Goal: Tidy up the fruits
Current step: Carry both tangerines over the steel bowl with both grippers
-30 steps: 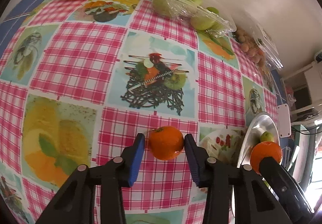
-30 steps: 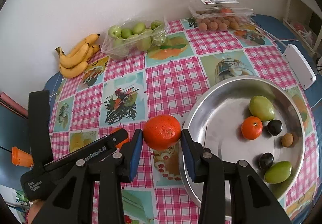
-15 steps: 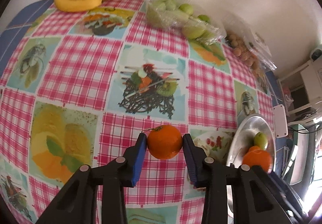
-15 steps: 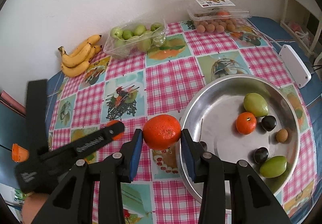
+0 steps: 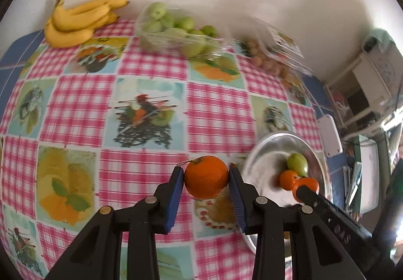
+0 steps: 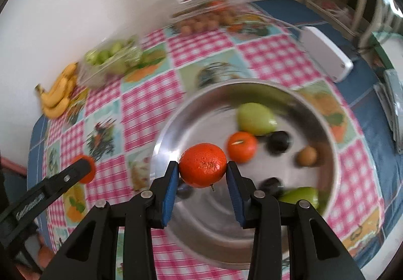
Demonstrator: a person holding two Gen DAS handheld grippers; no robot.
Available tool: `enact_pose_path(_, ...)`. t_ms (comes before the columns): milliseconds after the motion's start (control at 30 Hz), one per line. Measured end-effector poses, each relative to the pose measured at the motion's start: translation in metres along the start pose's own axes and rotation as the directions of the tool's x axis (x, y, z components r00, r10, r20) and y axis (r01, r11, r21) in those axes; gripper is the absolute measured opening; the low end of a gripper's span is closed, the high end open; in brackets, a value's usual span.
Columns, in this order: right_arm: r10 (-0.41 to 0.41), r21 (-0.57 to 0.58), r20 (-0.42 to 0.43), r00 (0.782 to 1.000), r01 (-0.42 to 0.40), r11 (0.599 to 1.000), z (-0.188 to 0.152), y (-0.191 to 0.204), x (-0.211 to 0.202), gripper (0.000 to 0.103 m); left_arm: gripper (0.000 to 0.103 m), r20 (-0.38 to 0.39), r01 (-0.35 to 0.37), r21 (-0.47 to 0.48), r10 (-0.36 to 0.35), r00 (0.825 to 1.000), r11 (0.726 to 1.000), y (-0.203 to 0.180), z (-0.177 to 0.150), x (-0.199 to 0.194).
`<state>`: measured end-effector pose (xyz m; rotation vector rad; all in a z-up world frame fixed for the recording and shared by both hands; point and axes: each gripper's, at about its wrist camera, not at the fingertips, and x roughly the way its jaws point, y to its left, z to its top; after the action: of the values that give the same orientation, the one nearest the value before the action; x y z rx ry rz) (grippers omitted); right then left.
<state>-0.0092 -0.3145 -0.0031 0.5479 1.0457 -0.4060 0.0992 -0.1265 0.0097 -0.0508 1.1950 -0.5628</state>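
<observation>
My left gripper (image 5: pixel 206 177) is shut on an orange (image 5: pixel 206 176) and holds it above the checked tablecloth, just left of the steel bowl (image 5: pixel 257 154). My right gripper (image 6: pixel 202 165) is shut on a second orange (image 6: pixel 202 165) and holds it over the steel bowl (image 6: pixel 325 179). The bowl holds a small orange (image 6: pixel 241 146), green fruits (image 6: pixel 255 118), dark plums (image 6: pixel 277 141) and a small brown fruit (image 6: pixel 306 156). The right gripper's orange also shows in the left wrist view (image 5: pixel 306 183), over the bowl.
At the back by the wall lie bananas (image 5: pixel 75 20), a clear tray of green fruits (image 5: pixel 173 33) and a clear box of small brown fruits (image 5: pixel 269 53). A white device (image 6: pixel 325 56) lies beyond the bowl near the table's edge. The left gripper's body (image 6: pixel 50 186) shows at the left.
My left gripper closed on its orange, lifted it and carried it right toward the bowl. My right gripper moved its orange from beside the bowl to over it.
</observation>
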Motion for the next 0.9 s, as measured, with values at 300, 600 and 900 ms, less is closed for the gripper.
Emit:
enact_pose_path(300, -0.02, 0.115, 0.015, 1.0, 0.019, 0.993, 0.009, -0.049, -0.011, 0.04, 0.039, -0.021, 0.033, 0.132, -0.031, 0.999, 0.991, -0.05, -0.016, 0.0)
enact_pose_path(600, -0.017, 0.13, 0.012, 1.0, 0.015, 0.991, 0.009, -0.061, -0.015, 0.04, 0.039, -0.088, 0.019, 0.269, 0.005, 0.996, 0.963, -0.092, -0.046, 0.025)
enact_pose_path(900, 0.005, 0.072, -0.023, 1.0, -0.003, 0.997, 0.004, -0.042, -0.008, 0.041, 0.039, -0.122, -0.022, 0.304, 0.061, 0.991, 0.952, -0.1, -0.059, 0.043)
